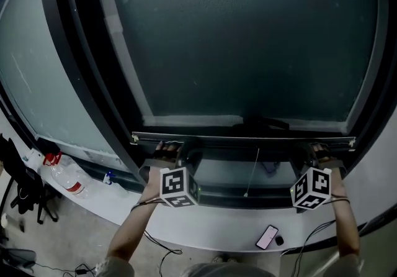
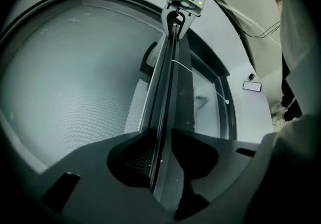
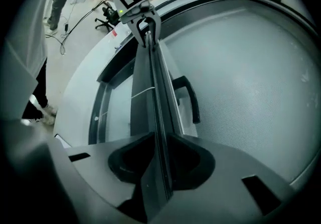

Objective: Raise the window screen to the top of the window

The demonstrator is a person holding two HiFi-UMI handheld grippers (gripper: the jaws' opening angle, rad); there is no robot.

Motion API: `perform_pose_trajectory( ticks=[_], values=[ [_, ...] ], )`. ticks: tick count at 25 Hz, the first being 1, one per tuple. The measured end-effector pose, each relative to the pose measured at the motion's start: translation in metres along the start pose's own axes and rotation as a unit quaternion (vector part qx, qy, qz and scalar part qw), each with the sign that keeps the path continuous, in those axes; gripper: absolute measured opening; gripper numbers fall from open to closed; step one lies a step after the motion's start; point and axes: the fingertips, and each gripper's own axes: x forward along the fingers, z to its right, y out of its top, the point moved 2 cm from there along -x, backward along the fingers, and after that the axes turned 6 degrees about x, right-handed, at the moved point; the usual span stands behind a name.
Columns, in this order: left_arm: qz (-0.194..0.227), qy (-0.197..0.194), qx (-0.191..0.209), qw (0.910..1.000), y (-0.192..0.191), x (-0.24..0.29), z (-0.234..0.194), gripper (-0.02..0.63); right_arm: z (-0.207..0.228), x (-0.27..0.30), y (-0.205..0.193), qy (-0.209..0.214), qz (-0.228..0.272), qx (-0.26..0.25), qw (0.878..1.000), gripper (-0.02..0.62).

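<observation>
Step in hand: taking hold of the screen (image 1: 248, 40) by its bottom rail (image 1: 248, 140), one gripper near each end. The lift proper looks barely begun; the rail sits low, close above the sill (image 1: 211, 232).

Left gripper (image 2: 160, 136): fingers wide, straddling the rail. It runs straight between them and on beyond the tips. The ribbed pad (image 2: 136, 156) shows a sliver clear of it, so I read no pinch yet.

Right gripper (image 3: 161, 137): fingers narrow, closed on the rail, no gap showing on either side.

Mesh stretches away past both sets of fingers. Handle (image 1: 265, 123) and cord (image 1: 253, 170) lie between the two pairs, mid-rail.

Next move, as I judge it: left fingers close first, then both ends rise together. The rail must stay level, or it may bind in the side tracks.

Hard to see:
- the top of the window is cut off, so the travel left is unknown
- from the head view the fingertips are lost in the dark frame
- the catch or stop, if any, is not visible
- the side tracks are only partly shown
</observation>
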Motion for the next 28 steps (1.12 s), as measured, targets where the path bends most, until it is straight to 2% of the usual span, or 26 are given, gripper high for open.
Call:
perform_pose_trajectory(
  ticks=[5,7,10,13,15,19,23,28],
  values=[
    [-0.017,-0.019,0.028,0.9993,-0.006,0.005,-0.002,0.123,0.005,0.007,-0.012,0.014,-0.038,-0.034,0.999,0.095],
    [-0.026,-0.021,0.036,0.9988,-0.007,0.008,-0.005,0.106,0.008,0.007,-0.012,0.014,-0.044,-0.041,0.998,0.051],
    [-0.038,-0.02,0.047,0.998,-0.01,0.01,-0.008,0.06,0.006,0.01,-0.011,0.024,-0.056,-0.053,0.997,0.043],
    [-0.038,-0.037,0.046,0.9975,-0.01,0.011,-0.005,0.055,0.003,0.013,-0.011,0.034,-0.067,-0.071,0.995,0.026],
    [-0.042,-0.051,0.048,0.9967,-0.01,0.011,-0.004,0.033,0.003,0.013,-0.01,0.044,-0.068,-0.067,0.994,0.026],
    [-0.058,-0.089,0.056,0.9927,-0.009,0.013,-0.005,0.028,0.006,0.011,-0.01,0.072,-0.066,-0.056,0.994,0.025],
    [-0.056,-0.13,0.061,0.9881,-0.01,0.014,-0.006,0.021,0.007,0.012,-0.008,0.106,-0.09,-0.045,0.989,0.023],
    [-0.059,-0.148,0.059,0.9854,-0.01,0.013,-0.005,0.02,0.006,0.011,-0.008,0.139,-0.096,-0.048,0.984,0.021]
  ],
)
